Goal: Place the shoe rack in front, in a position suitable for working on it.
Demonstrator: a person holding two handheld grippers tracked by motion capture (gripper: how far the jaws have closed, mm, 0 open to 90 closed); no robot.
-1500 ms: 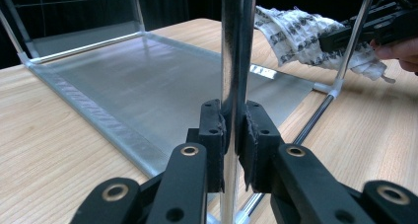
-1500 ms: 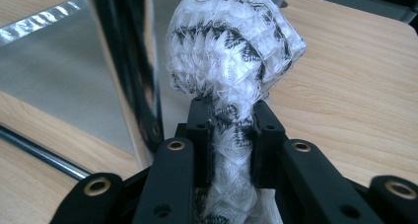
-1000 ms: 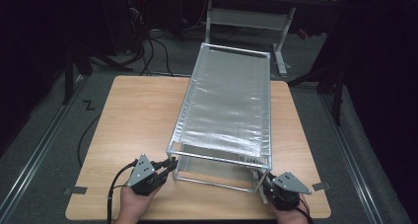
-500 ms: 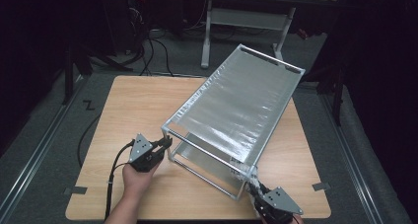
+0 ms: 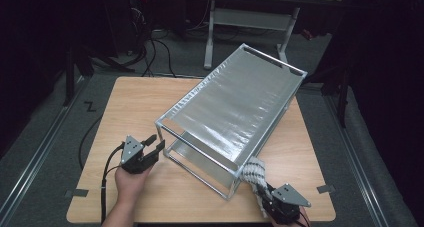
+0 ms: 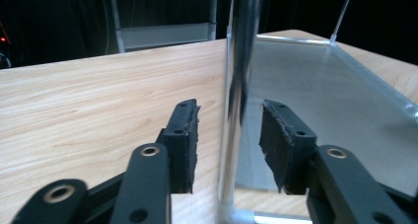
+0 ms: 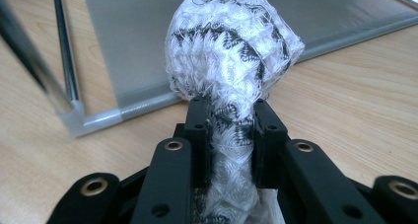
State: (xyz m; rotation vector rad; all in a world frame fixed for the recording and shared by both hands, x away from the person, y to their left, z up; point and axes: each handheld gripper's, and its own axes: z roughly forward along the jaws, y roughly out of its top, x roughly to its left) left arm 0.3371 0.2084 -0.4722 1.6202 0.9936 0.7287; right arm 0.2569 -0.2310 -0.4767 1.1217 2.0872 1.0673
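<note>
A metal-framed rack (image 5: pixel 235 104) with silvery shelf panels lies skewed across the wooden table (image 5: pixel 135 102), its far end toward the right. My left gripper (image 5: pixel 154 142) is at the rack's near left corner. Its jaws have just been opening. In the left gripper view the upright corner post (image 6: pixel 241 46) stands between the pads of the left gripper (image 6: pixel 229 120), which do not press on it. Near the front edge, my right gripper (image 5: pixel 263 189) is shut on a white-and-black knitted cloth (image 5: pixel 254 171) beside the rack's near right corner. The right gripper view shows the cloth (image 7: pixel 231 46) bulging above the right gripper (image 7: pixel 229 110).
The rack's lower shelf (image 7: pixel 148 36) and corner foot (image 7: pixel 74 120) lie just beyond the cloth. Bare wood stretches left of the rack. Behind the table stand a metal desk frame (image 5: pixel 250 17) and floor cables (image 5: pixel 150 52).
The rack has swung round, its far end going right. My left gripper has opened off the corner post. The knitted cloth now shows in the right gripper.
</note>
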